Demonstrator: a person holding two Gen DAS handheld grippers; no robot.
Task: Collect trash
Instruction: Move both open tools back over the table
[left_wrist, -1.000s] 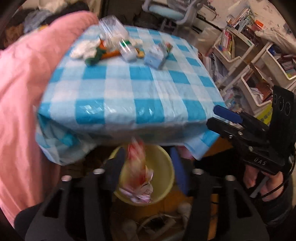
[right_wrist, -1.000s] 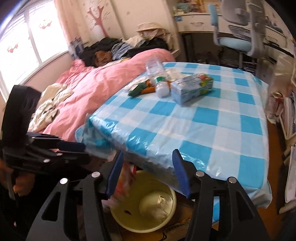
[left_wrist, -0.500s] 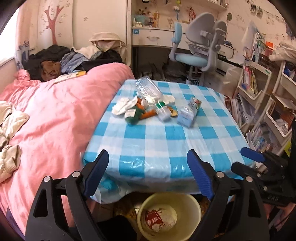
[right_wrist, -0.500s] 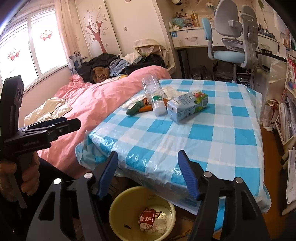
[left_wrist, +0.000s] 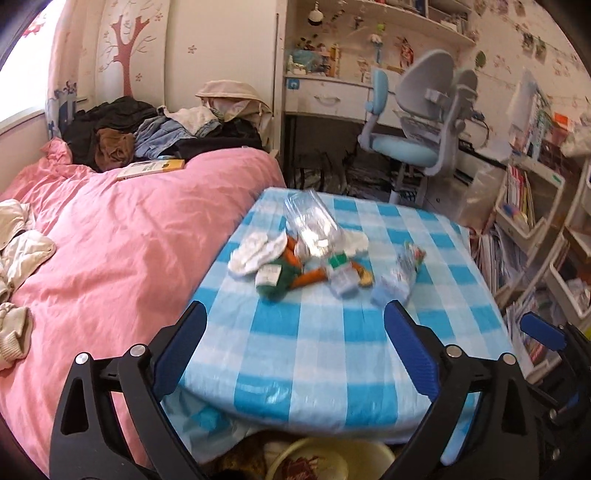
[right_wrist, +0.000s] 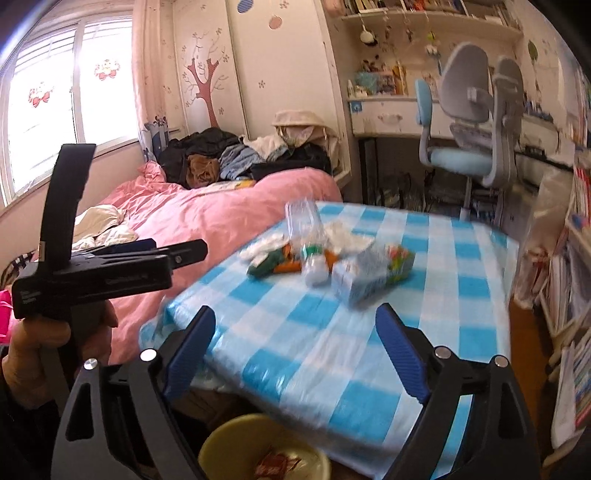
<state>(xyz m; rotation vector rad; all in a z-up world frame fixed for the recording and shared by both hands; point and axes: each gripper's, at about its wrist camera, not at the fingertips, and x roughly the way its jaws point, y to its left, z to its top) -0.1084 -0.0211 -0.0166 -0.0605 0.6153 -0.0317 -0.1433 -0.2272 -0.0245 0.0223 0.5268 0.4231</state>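
Since a second ago, the red-and-white wrapper (right_wrist: 275, 463) that sat between the left gripper's fingers has dropped into the yellow bin (right_wrist: 221, 435), and both views have tilted up from the bin toward the tabletop. Both pairs of jaws have just been opening, and nothing is between either pair.

At the bottom edge of both frames, the bin stands on the floor under the near edge of the table, with the wrapper lying inside it, below and behind the blue fingertips.

More trash lies in a cluster at the centre of the blue-and-white checked tablecloth (left_wrist: 332, 350), well beyond both sets of jaws: a clear plastic bottle (left_wrist: 312, 225) with a green band near its cap, a pale blue carton (right_wrist: 369, 275) on its side, white crumpled tissue (left_wrist: 255, 253), and green and orange scraps (left_wrist: 291, 277). These items are blurred.

The left gripper (left_wrist: 293, 350) fills the lower part of its own view, its blue pads spread wide apart over the near table edge. The right gripper (right_wrist: 295, 350) is likewise spread wide in its own view. In the right wrist view, the left gripper appears side-on at centre left, held in a hand (right_wrist: 40, 350).

A pink duvet (left_wrist: 110, 258) covers the bed left of the table, and a blue desk chair (left_wrist: 413, 136) stands at upper right.
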